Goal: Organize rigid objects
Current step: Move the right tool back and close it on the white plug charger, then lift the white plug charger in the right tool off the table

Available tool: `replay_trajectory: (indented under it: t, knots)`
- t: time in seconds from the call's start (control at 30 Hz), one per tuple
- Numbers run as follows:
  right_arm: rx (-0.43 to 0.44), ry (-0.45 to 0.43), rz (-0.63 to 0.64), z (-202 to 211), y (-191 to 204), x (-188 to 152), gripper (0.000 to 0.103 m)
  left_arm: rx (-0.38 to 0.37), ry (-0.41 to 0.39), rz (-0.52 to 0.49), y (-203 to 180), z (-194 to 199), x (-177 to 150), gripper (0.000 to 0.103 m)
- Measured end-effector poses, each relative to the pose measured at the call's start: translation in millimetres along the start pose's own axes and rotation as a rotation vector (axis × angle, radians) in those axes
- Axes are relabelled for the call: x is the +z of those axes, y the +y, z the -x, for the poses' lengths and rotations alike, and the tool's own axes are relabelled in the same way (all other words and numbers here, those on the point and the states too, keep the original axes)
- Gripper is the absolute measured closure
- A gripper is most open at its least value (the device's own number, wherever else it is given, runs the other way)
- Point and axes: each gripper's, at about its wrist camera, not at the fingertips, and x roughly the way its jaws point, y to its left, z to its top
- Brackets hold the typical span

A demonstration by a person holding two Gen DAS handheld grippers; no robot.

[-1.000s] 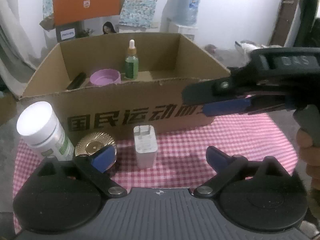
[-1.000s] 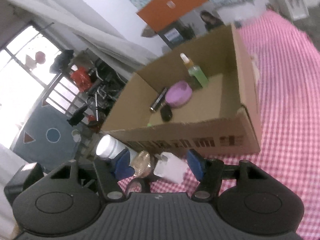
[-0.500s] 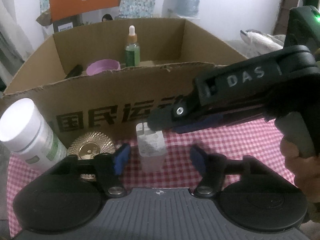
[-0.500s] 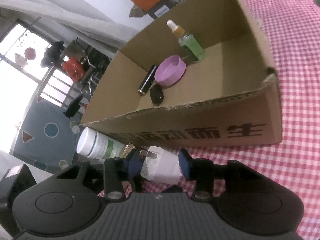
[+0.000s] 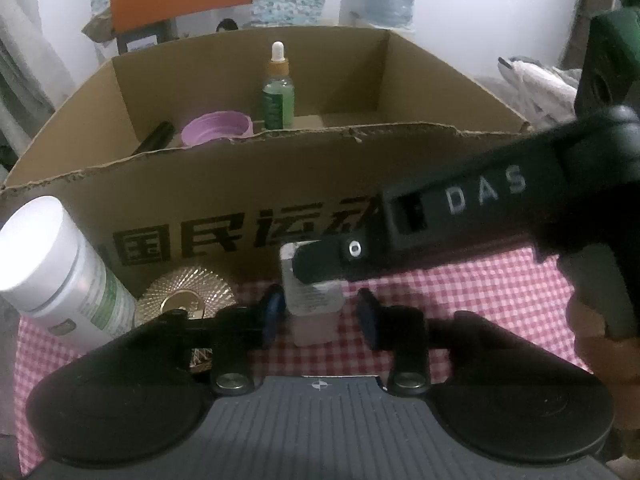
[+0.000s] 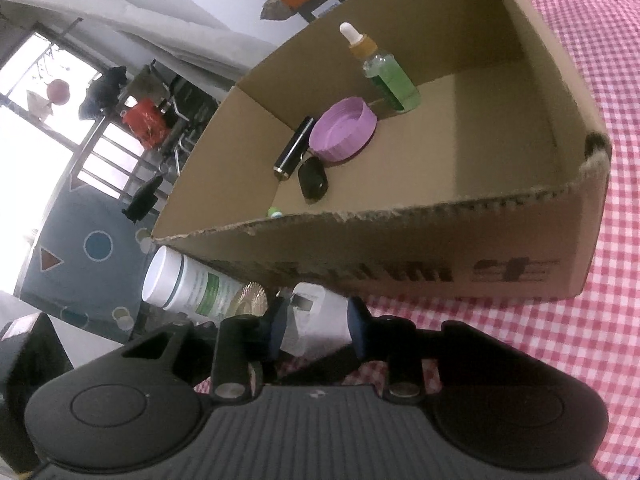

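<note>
Going left to right on the desk: the white bottle (image 5: 60, 268) and gold disc (image 5: 186, 294) sit untouched. Your left claw (image 5: 320, 316) has narrowed around the white charger (image 5: 316, 308), not clearly touching; your right claw (image 6: 316, 326) has closed in and grips it, ready for the box (image 6: 440, 240).

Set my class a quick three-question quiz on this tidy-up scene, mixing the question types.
1. True or false: the green dropper bottle stands upright inside the cardboard box.
2. Which item sits between the jaws of the right gripper? A. purple lid B. white charger C. gold disc
3. Fill the gap: the white bottle stands ____ the box.

Key: 1 true; 2 B; 3 outside.
</note>
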Motion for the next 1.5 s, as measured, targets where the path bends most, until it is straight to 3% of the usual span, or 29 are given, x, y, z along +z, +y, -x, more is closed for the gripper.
replay_trajectory:
  t: [0.03,0.3,0.63,0.83,1.5]
  knots:
    - [0.001,0.003,0.0,0,0,-1,0.067,-0.002,-0.001,0.004,0,0,0,0.073]
    - [-0.014,-0.007,-0.002,13,-3,-6,0.067,-0.059,0.009,0.026,-5,3,-1,0.073]
    - [-0.081,-0.021,-0.044,56,-18,-29,0.067,-0.195,0.058,-0.062,-37,8,-8,0.073]
    - [-0.129,-0.044,-0.046,58,-20,-38,0.065,-0.185,0.053,-0.107,-48,6,-9,0.072]
    - [-0.103,-0.06,-0.084,51,-23,-39,0.064,-0.101,0.081,-0.151,-56,-12,-11,0.073]
